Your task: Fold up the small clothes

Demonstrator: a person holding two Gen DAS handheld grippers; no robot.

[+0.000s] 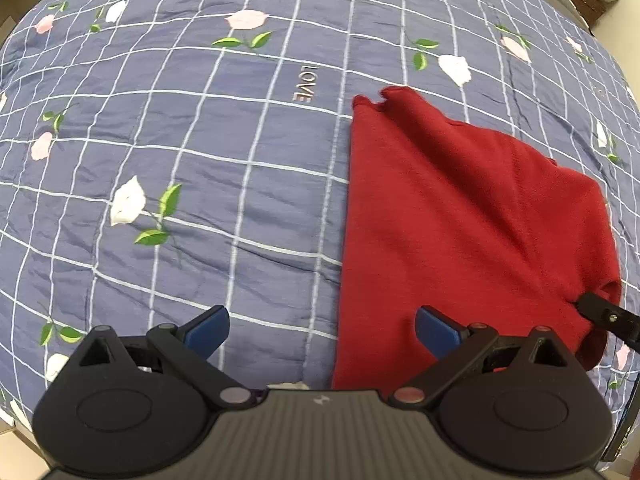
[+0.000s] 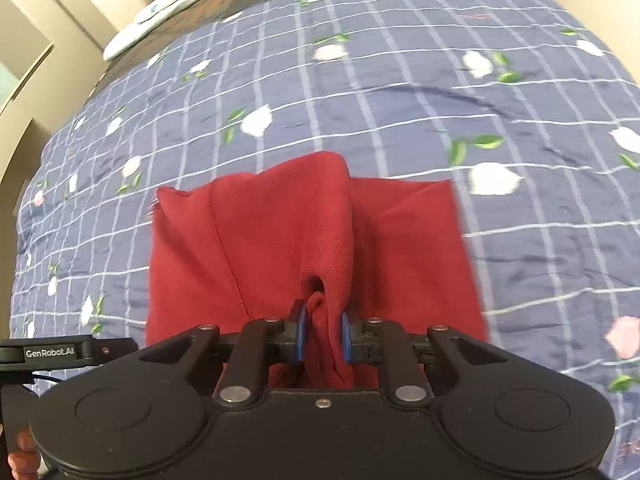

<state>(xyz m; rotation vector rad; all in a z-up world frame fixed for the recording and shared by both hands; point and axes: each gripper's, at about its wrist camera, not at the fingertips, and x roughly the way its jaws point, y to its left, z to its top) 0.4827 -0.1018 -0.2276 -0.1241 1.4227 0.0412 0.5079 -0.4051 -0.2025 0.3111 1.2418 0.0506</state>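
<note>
The right tool [image 2: 323, 334] is closed on a bunched fold of a red garment [image 2: 280, 248], the cloth pinched between its two blue fingertips [image 2: 301, 334] and rising in a ridge just ahead of them. The rest of the garment spreads flat beyond the tool on a bed covered by a blue quilt [image 2: 400, 100] with a white grid and printed roses. The garment's near edge is hidden under the tool's black body, so its full shape cannot be made out. At the lower left of the right wrist view, part of the other device labelled "GenRobot.AI" shows, and below it a few fingers of the person's hand [image 2: 22, 454], mostly cut off by the frame edge.

The left tool [image 1: 322, 332] is open, its blue fingertips [image 1: 208, 330] spread wide and holding nothing. It hovers low over the quilt [image 1: 180, 140], straddling the straight left edge of the red garment [image 1: 460, 220], which lies to the right and tapers away from the camera. At the right edge of this view, a black tip of the right tool [image 1: 600, 312] grips the garment's near right corner. The word "LOVE" [image 1: 303, 83] is printed on the quilt beyond the garment. Dark objects at the top right corner are too blurred to identify.
</note>
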